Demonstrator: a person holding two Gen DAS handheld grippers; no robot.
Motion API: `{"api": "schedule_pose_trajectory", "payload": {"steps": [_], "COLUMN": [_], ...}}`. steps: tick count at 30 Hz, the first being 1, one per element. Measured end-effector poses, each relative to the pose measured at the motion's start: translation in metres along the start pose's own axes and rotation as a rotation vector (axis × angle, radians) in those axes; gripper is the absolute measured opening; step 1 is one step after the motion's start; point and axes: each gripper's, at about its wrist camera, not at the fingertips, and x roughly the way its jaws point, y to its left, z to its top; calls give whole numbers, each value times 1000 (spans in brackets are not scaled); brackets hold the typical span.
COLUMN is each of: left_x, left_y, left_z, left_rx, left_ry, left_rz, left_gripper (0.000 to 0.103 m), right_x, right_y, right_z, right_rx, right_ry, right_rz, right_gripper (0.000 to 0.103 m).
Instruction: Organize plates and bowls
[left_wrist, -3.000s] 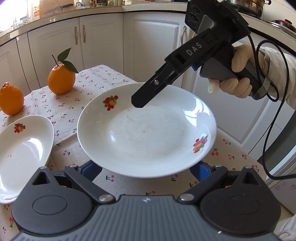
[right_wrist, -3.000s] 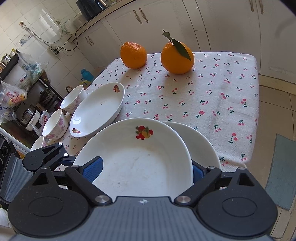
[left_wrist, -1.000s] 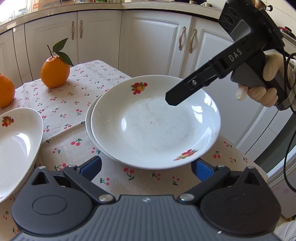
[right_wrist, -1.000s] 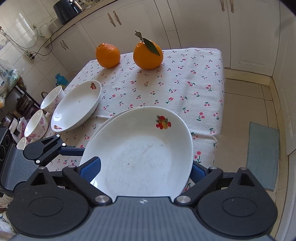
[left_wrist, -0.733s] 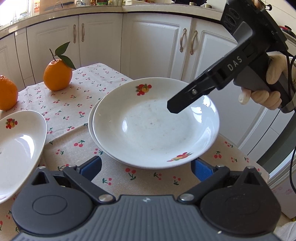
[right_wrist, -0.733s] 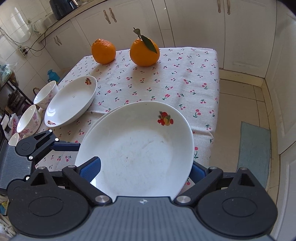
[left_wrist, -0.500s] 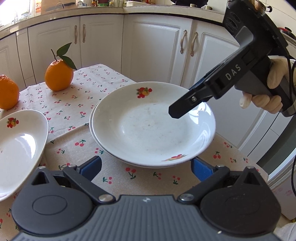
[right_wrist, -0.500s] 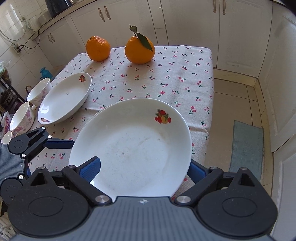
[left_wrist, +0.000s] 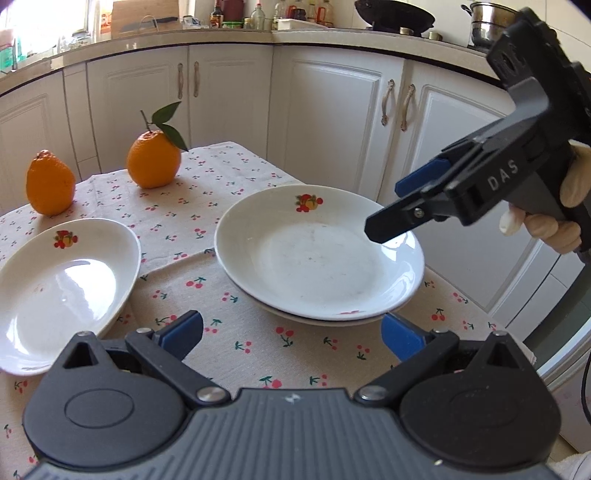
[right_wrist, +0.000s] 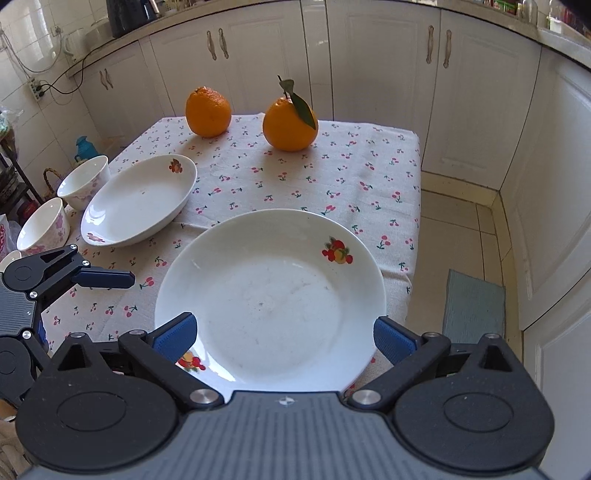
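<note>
Two white plates with a fruit print lie stacked (left_wrist: 317, 254) near the table's right corner; the top plate also shows in the right wrist view (right_wrist: 273, 295). My right gripper (right_wrist: 284, 339) is open and empty, hovering just above the stack's near rim; it appears in the left wrist view (left_wrist: 399, 218). My left gripper (left_wrist: 291, 332) is open and empty, low over the cloth before the stack. A third deep plate (left_wrist: 59, 288) lies to the left, also seen in the right wrist view (right_wrist: 140, 199). Two floral bowls (right_wrist: 44, 225) stand at the table's left edge.
Two oranges (right_wrist: 208, 110) (right_wrist: 290, 118) stand at the far end of the cherry-print tablecloth (right_wrist: 332, 173). White cabinets (left_wrist: 332, 118) surround the table. The table's right edge drops to a tiled floor with a blue mat (right_wrist: 472, 306).
The plate my right gripper held has come down onto the other plate and been let go. Both grippers have drawn back from the stack.
</note>
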Motion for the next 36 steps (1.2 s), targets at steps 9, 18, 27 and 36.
{"api": "schedule_pose_trajectory", "payload": {"steps": [9, 18, 27, 36], "left_x": [-23, -22, -8, 7], "left_y": [33, 58, 80, 93], "left_z": [-18, -36, -41, -36], "left_rx": [-139, -215, -293, -330], "left_ry": [-1, 20, 46, 31], "left_rz": [238, 427, 452, 485], "left_gripper": [102, 103, 103, 103], "right_x": [-15, -2, 2, 13], "right_y": [56, 97, 105, 96], "right_z": [-10, -20, -18, -8], "right_rx": [-42, -88, -118, -95], "right_ry": [-142, -164, -143, -126], "right_rz": [-155, -154, -150, -87], "right_gripper": [103, 103, 103, 103]}}
